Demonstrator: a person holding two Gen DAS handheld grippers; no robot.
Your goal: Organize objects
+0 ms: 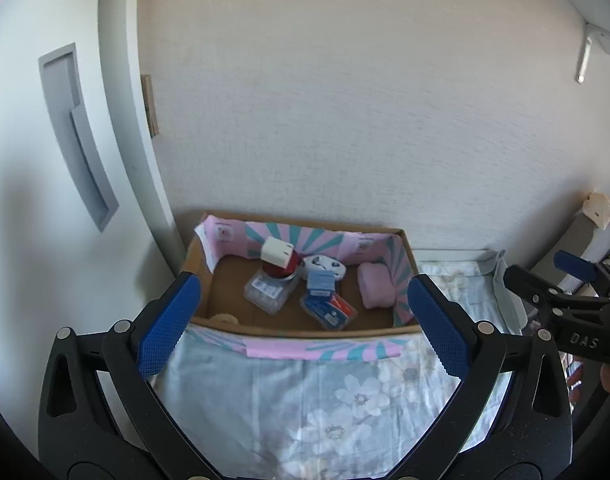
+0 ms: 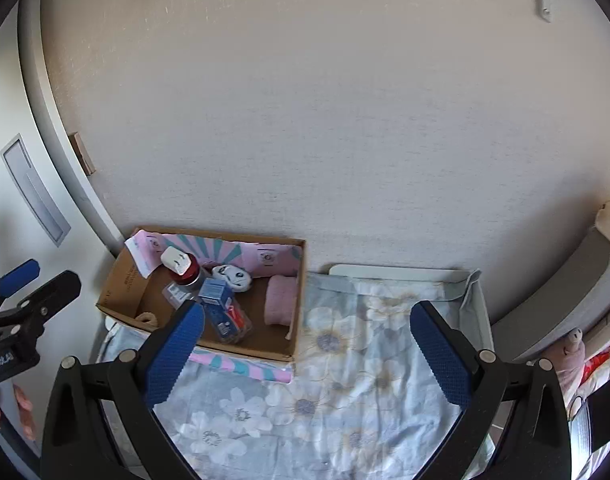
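The near inside wall of the shallow brown cardboard box [image 1: 405,248] is hidden behind its front rim, and a coiled beige item [image 2: 148,317] in the near-left corner is only partly seen. The labels on the packets cannot be read. In the right wrist view the left finger covers part of the box front.

A floral pale-blue cloth [image 1: 305,400] covers the counter beneath both grippers, with a grey door to the left and a textured wall behind.

The box sits against the wall, straight ahead of the left gripper [image 1: 305,320] and ahead-left of the right gripper [image 2: 307,348]. It is lined with pink-and-teal striped paper. Inside, a white cube-shaped plug adapter [image 1: 277,253] rests on a red-capped clear plastic container [image 1: 269,286]; just right lie a white soft toy with black markings [image 1: 325,265], a small blue carton [image 1: 320,282] and a blue-and-red blister packet [image 1: 331,309]. A rolled pink cloth [image 1: 377,285] lies at the box's right end.

Both pairs of jaws are spread wide and nothing is held.
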